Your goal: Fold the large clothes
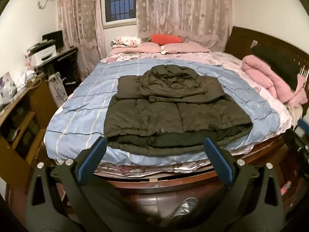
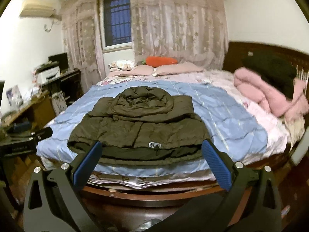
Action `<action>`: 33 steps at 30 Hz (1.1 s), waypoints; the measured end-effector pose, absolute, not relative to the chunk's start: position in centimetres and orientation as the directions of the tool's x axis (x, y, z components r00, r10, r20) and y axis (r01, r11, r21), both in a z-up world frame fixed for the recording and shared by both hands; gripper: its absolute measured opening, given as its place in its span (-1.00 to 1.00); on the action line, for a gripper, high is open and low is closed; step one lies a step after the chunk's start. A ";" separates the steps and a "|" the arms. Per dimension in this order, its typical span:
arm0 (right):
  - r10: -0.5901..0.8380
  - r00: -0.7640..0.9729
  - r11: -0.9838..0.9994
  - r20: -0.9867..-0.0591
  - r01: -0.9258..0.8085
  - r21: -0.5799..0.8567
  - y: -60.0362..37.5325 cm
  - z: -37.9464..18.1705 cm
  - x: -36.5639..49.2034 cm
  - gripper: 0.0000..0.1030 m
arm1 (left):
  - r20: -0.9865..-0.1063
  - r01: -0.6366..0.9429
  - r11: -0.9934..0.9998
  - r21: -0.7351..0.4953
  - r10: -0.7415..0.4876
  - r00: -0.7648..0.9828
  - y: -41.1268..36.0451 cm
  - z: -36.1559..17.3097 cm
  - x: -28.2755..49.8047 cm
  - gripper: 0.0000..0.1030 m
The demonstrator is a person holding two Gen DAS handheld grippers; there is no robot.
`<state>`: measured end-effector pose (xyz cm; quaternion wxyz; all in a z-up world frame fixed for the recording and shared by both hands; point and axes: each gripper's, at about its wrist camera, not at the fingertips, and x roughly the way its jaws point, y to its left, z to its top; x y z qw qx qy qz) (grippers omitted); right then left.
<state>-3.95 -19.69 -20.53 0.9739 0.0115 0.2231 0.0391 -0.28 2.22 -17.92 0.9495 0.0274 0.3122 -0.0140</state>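
A dark olive hooded puffer jacket [image 1: 173, 106] [image 2: 139, 127] lies folded into a compact block on the blue checked quilt [image 1: 81, 112] [image 2: 227, 121], hood on top toward the far side, hem and cord toggles toward me. My left gripper [image 1: 154, 145] hovers open at the bed's near edge, its blue pads wide apart just short of the hem, holding nothing. My right gripper [image 2: 151, 148] is open too, its pads framing the jacket's near hem, with nothing between them. The left gripper's black body [image 2: 38, 135] shows at the left of the right wrist view.
A pink padded garment [image 1: 270, 79] [image 2: 270, 94] and a dark one [image 1: 276, 61] lie heaped at the bed's right by the brown headboard [image 2: 270, 52]. Pillows [image 1: 150, 47] and a red plush [image 1: 166, 38] sit at the far end. A cluttered wooden desk [image 1: 23, 100] stands left. The wooden bed frame [image 1: 154, 181] is below.
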 end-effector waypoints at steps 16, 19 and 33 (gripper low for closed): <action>-0.113 0.942 0.735 -0.317 -0.135 -0.664 -17.5 -26.6 -1.2 0.97 | -0.399 0.135 0.744 0.655 0.189 0.897 2.4 -25.8 2.0 0.96; -0.136 0.942 0.634 -0.308 -0.156 -0.758 -17.5 -29.3 1.0 0.97 | -0.299 0.117 0.583 0.804 0.226 0.927 1.7 -29.0 3.8 0.96; -0.197 0.935 0.300 -0.297 -0.231 -0.926 -19.5 -40.6 8.5 0.97 | -0.288 0.241 0.242 0.940 0.186 0.939 1.1 -40.6 10.7 0.96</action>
